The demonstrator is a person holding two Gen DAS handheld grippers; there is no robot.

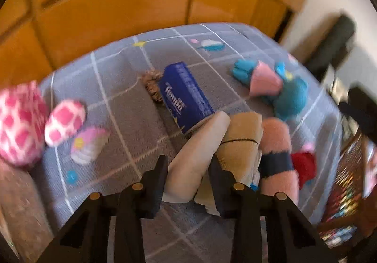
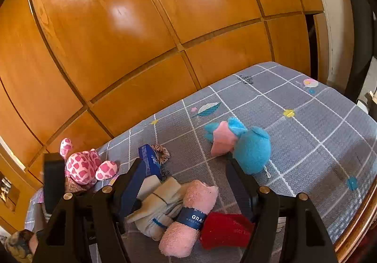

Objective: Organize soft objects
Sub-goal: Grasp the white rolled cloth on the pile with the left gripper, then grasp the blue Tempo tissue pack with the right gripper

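Note:
On a grey checked cloth lie soft things. My left gripper has its jaws on either side of a cream rolled towel, seemingly closed on it. Beside it lie a beige roll with a black band, a pink rolled towel with a dark blue band and a red cloth. My right gripper is open above the same rolls: pink towel, red cloth, beige roll. A blue and pink plush lies further back.
A blue tissue pack and a brown scrunchie lie mid-cloth. A pink and white spotted plush sits at the left edge. Wooden wardrobe panels stand behind. The table's wooden rim is at right.

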